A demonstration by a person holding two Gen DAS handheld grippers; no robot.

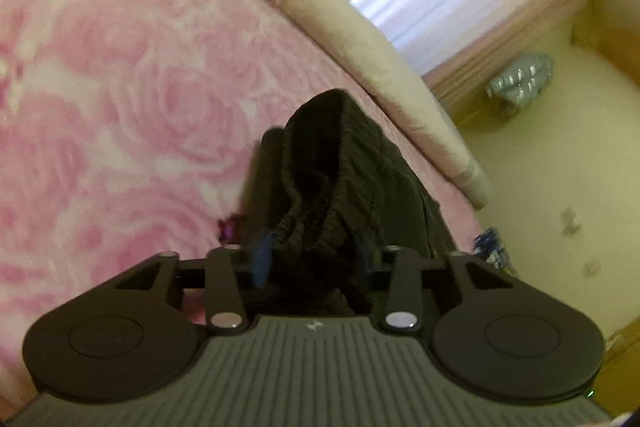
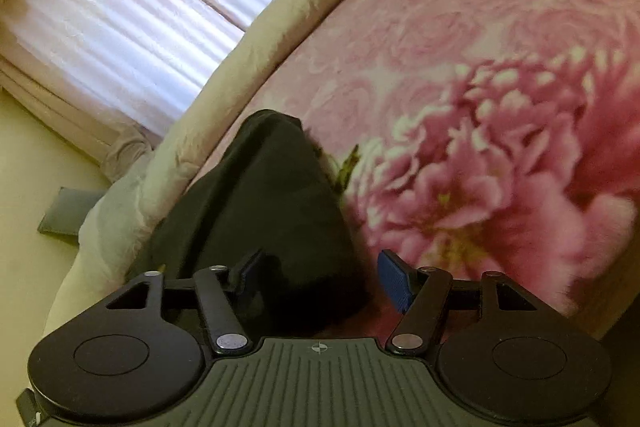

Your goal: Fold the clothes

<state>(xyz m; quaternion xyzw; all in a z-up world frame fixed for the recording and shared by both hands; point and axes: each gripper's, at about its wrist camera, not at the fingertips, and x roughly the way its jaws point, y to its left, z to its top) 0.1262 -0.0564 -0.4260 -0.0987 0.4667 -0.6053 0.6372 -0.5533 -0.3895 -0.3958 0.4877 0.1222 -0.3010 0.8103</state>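
Black garment bunched between closed left fingers near the bed's cream edge, beside open, empty right fingers.

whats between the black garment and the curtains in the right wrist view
In the right wrist view, the cream padded edge of the bed runs between the black garment and the striped curtains; the garment's left side lies right against it.

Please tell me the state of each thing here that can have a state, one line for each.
Black garment: bunched, lifted off the blanket, elastic waistband gathered.
Left tongs: closed on the black garment.
Right tongs: open, holding nothing; dark cloth lies between the fingers.
Pink floral blanket: spread flat over the bed.
Curtain: drawn closed.
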